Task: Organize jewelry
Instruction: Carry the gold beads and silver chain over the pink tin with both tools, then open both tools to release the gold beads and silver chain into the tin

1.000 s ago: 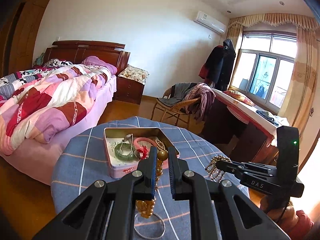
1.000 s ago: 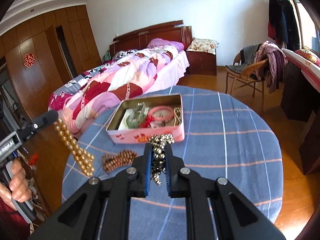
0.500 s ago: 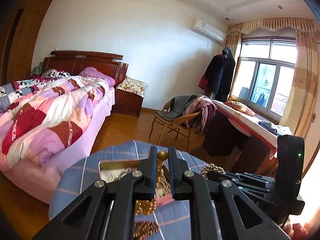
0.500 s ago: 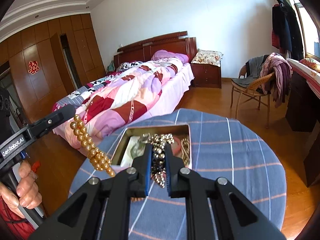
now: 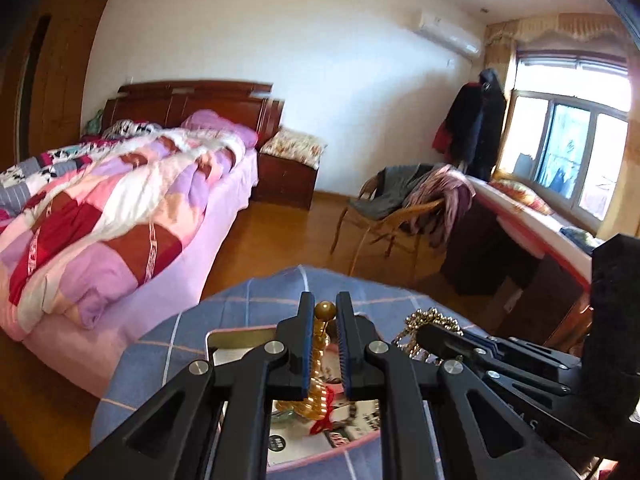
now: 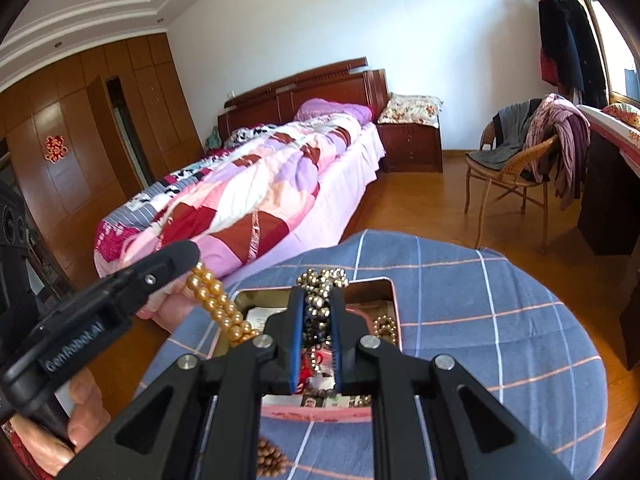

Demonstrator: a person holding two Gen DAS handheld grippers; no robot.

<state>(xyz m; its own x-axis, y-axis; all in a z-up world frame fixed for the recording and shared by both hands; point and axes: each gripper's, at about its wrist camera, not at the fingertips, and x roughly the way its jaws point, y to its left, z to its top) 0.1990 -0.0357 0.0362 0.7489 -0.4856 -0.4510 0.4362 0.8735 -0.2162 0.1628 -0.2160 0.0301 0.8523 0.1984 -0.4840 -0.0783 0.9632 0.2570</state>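
Left wrist view: the left gripper (image 5: 324,318) is seen closed narrow on a gold bead string (image 5: 318,364), one bead poking out above the fingertips and the rest hanging down over the open pink tin (image 5: 240,338). A red tassel (image 5: 325,416) and other pieces, too blurred to name, are seen inside the tin. The right gripper (image 5: 424,330) is seen just to the right, also over the tin, with a silver bead cluster (image 5: 430,318) pinched at its tip. The tin is set on a blue checked tablecloth (image 5: 168,344).

Right wrist view: the right gripper (image 6: 318,294) is seen clamped narrow on the silver bead cluster (image 6: 320,280), which bunches above the fingertips and hangs between the pads over the tin (image 6: 390,304). A pink bangle (image 6: 354,314) and a small bead piece (image 6: 385,326) are seen inside the tin. The left gripper (image 6: 188,254) comes in from the left, the gold bead string (image 6: 220,308) dangling from it down to the tin's left edge. Part of the person's left hand (image 6: 86,412) is seen on its handle. A brown wooden bead bracelet (image 6: 270,460) lies on the tablecloth (image 6: 500,320) outside the tin, near its close side. A bed (image 6: 260,196) and a wicker chair (image 6: 508,176) with clothes are seen behind.
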